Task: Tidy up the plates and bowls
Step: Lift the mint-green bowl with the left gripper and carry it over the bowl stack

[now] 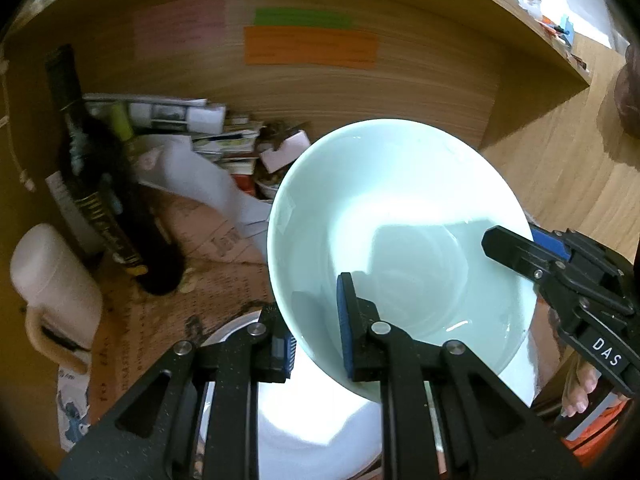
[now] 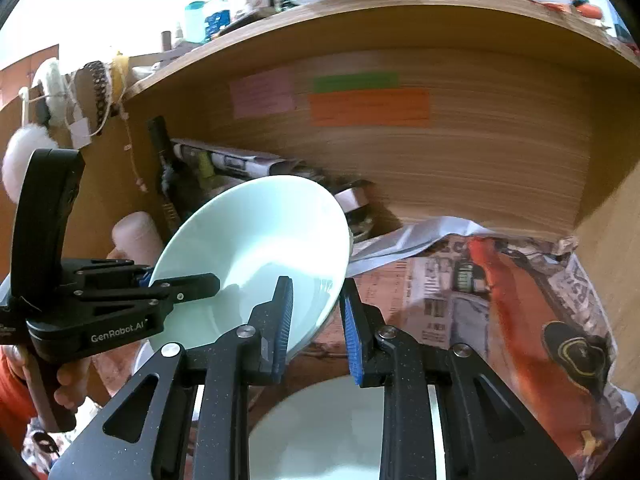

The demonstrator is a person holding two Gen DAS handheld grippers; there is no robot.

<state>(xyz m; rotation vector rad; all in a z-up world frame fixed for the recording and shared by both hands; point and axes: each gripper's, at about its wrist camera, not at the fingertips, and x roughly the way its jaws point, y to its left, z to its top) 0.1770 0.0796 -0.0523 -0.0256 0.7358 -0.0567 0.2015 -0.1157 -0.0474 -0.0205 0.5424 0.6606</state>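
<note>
- Wooden shelving forms the backdrop in the left wrist view: a wood-grain back panel (image 1: 360, 92) carries three paper notes, one pink (image 1: 180, 24), one green (image 1: 304, 18), one orange (image 1: 310, 46); their writing is too blurred to read.
- One pale mint-green ceramic bowl (image 1: 400, 208) is held tilted above a white plate (image 1: 320, 420) that lies below it.
- The left gripper (image 1: 316, 346) pinches the bowl's near rim, one blue-padded finger inside, one outside.
- The right gripper (image 1: 532, 248) enters from the right and bites the opposite rim; a white label on its body reads "DAS".
- One dark glass bottle (image 1: 100, 184) leans at left beside one cream plastic jug with a handle (image 1: 52, 292); printed newspaper (image 1: 200, 280) lines the shelf floor, its text unreadable.
- A heap of papers and cartons (image 1: 224, 136) sits at the back; their count cannot be told.

- In the right wrist view the same bowl (image 2: 256, 248) tilts, its wall clamped between the right gripper's (image 2: 316, 328) two blue pads.
- The left gripper (image 2: 160, 280), marked "GenRobot.AI", grips the rim at left.
- One white dish (image 2: 340, 432) lies underneath, on newspaper (image 2: 500, 300).
- The three notes show again on the panel (image 2: 500, 140).
- The top shelf (image 2: 360, 4) holds bottles and clutter, too blurred to count.
</note>
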